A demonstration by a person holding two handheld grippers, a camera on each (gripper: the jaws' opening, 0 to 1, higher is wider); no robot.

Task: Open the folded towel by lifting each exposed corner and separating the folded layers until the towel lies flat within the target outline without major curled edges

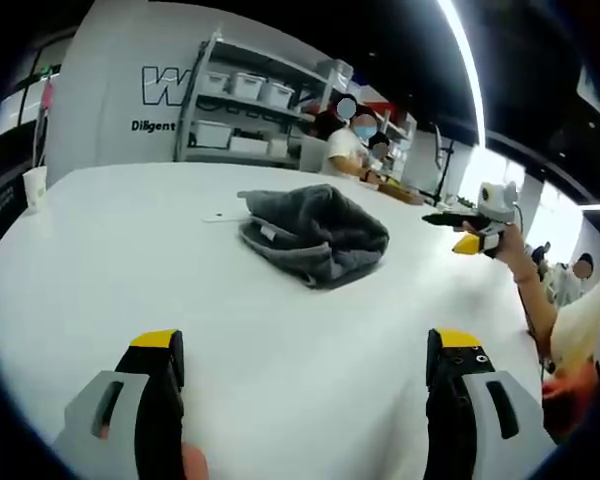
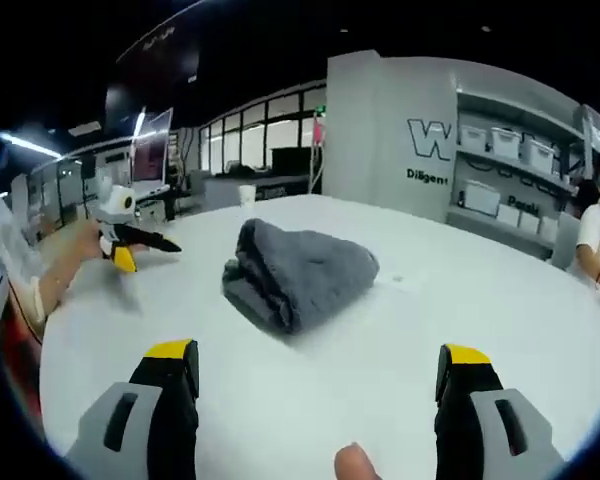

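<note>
Crumpled, folded dark grey terry towel (image 1: 315,233) lies mid white table (image 1: 100,260), well apart from both grippers. Left gripper view adds white paper cup (image 1: 34,186) at table edge. Left gripper (image 1: 305,352) & right gripper (image 2: 320,362): jaws wide, holding nothing, above bare tabletop.

We saw the left claw (image 1: 305,365) with black jaws, yellow tips and grey slotted housings; the right claw (image 2: 320,375) was built the same. Seen from across, each was slim and black with a yellow patch and a white box on top. Our sleeve (image 1: 595,320) was cream, short on the arm.
</note>
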